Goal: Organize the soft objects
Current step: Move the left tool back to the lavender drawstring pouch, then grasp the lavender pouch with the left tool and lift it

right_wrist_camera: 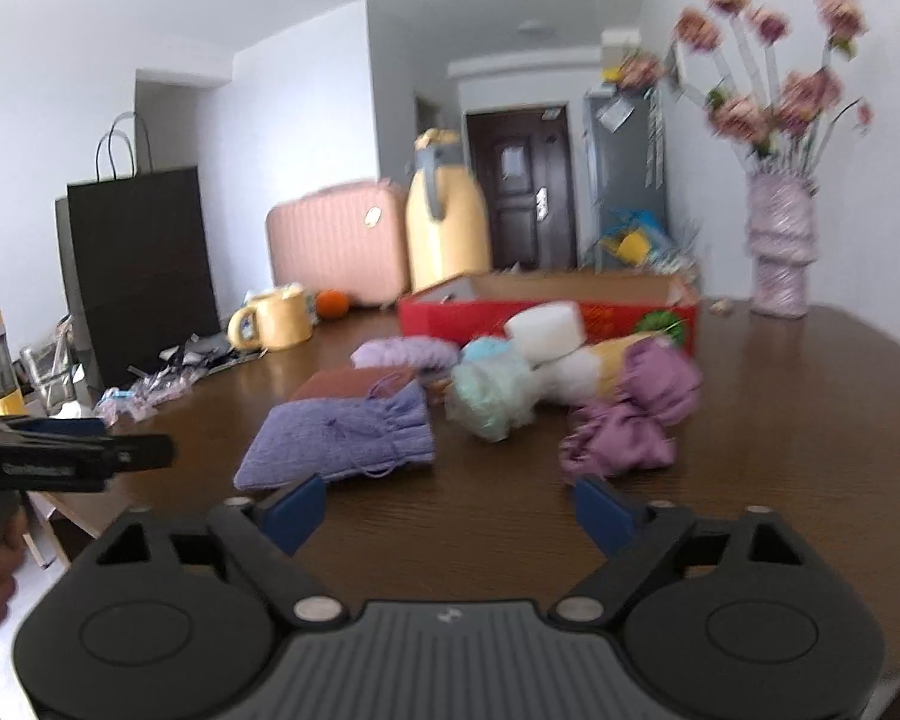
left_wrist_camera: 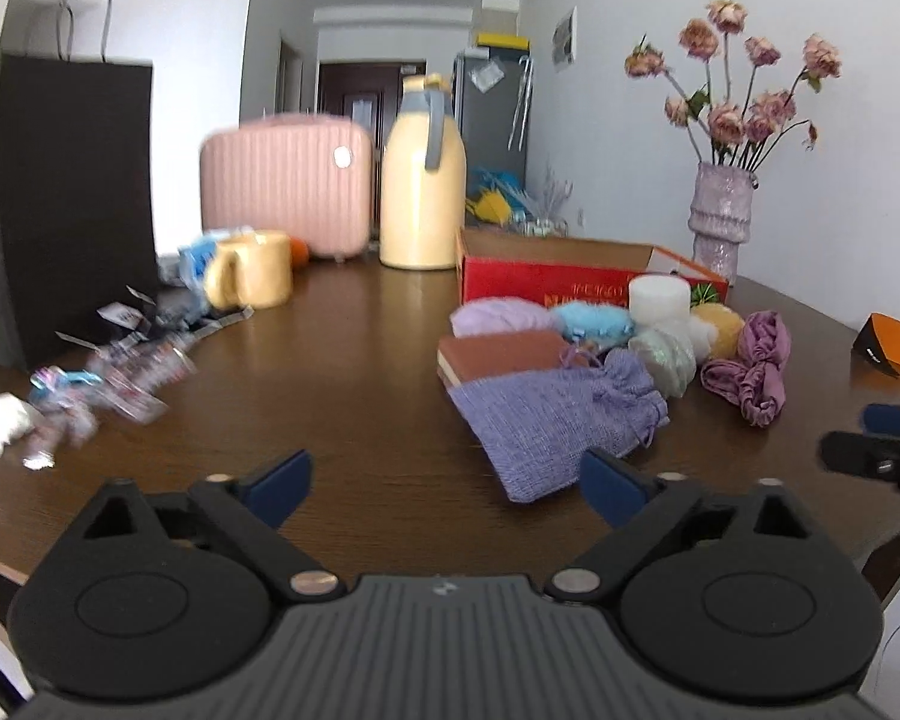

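Note:
A pile of soft things lies on the dark wooden table (left_wrist_camera: 360,372) before an open red box (left_wrist_camera: 546,276): a purple drawstring pouch (left_wrist_camera: 540,420) over a brown pad (left_wrist_camera: 504,351), lilac yarn (left_wrist_camera: 498,315), a blue puff (left_wrist_camera: 594,321), a mint mesh ball (left_wrist_camera: 666,354), a white foam cylinder (left_wrist_camera: 659,297), a yellow puff (left_wrist_camera: 720,324) and a mauve scrunched cloth (left_wrist_camera: 756,369). My left gripper (left_wrist_camera: 447,489) is open and empty, just short of the pouch. My right gripper (right_wrist_camera: 450,510) is open and empty, before the pouch (right_wrist_camera: 348,438) and mauve cloth (right_wrist_camera: 630,420).
A black paper bag (left_wrist_camera: 78,198), loose wrappers (left_wrist_camera: 132,360), a yellow mug (left_wrist_camera: 252,270), a pink case (left_wrist_camera: 288,180) and a yellow jug (left_wrist_camera: 423,180) stand at the left and back. A vase of dried flowers (left_wrist_camera: 723,216) stands at the right.

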A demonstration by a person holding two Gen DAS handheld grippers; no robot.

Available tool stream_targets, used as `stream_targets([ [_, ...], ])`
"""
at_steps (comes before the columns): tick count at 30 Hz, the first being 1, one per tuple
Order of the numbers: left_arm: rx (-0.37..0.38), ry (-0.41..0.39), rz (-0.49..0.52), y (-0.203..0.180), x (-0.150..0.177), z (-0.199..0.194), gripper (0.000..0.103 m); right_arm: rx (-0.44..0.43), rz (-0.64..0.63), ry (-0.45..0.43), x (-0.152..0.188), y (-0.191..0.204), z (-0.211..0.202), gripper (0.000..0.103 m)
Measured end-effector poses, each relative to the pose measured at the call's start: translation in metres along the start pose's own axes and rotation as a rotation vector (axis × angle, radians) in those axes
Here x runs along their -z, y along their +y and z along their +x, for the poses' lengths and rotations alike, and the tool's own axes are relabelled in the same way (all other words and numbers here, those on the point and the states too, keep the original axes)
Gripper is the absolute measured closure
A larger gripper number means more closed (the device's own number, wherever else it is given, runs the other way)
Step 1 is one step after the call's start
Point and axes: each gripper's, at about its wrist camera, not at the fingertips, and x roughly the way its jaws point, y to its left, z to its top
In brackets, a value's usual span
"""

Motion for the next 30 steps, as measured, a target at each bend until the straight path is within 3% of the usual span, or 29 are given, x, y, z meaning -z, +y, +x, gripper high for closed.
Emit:
stream_targets([
  [3,0.025,0.049,-0.034,-0.003,-0.002,0.028,0.023,-0.039,-0.003,0.024,-0.011,0.004,0.033,0.024],
  [6,0.078,0.088,-0.093,0.0,-0.008,0.052,0.023,-0.072,0.02,0.032,-0.029,0.005,0.068,0.024],
  [9,0.141,0.13,-0.158,0.005,-0.016,0.075,0.031,-0.104,0.079,0.056,-0.045,0.001,0.102,0.025],
  [12,0.149,0.167,-0.193,0.01,-0.022,0.093,0.047,-0.118,0.126,0.126,-0.053,-0.002,0.136,0.036],
  [16,0.214,0.237,-0.248,0.019,-0.025,0.109,0.058,-0.152,0.141,0.186,-0.049,-0.003,0.155,0.057],
  [17,0.234,0.25,-0.257,0.022,-0.024,0.112,0.06,-0.166,0.155,0.196,-0.048,-0.005,0.155,0.063],
  [19,0.261,0.271,-0.273,0.025,-0.022,0.115,0.079,-0.183,0.175,0.212,-0.043,-0.005,0.155,0.065],
  [22,0.299,0.303,-0.285,0.023,-0.023,0.117,0.09,-0.177,0.152,0.203,-0.04,-0.002,0.141,0.076],
  [23,0.304,0.303,-0.277,0.02,-0.023,0.115,0.091,-0.173,0.145,0.199,-0.038,-0.003,0.135,0.087],
  [30,0.368,0.285,-0.206,-0.008,-0.026,0.094,0.097,-0.125,0.197,0.157,-0.024,-0.027,0.079,0.092],
])
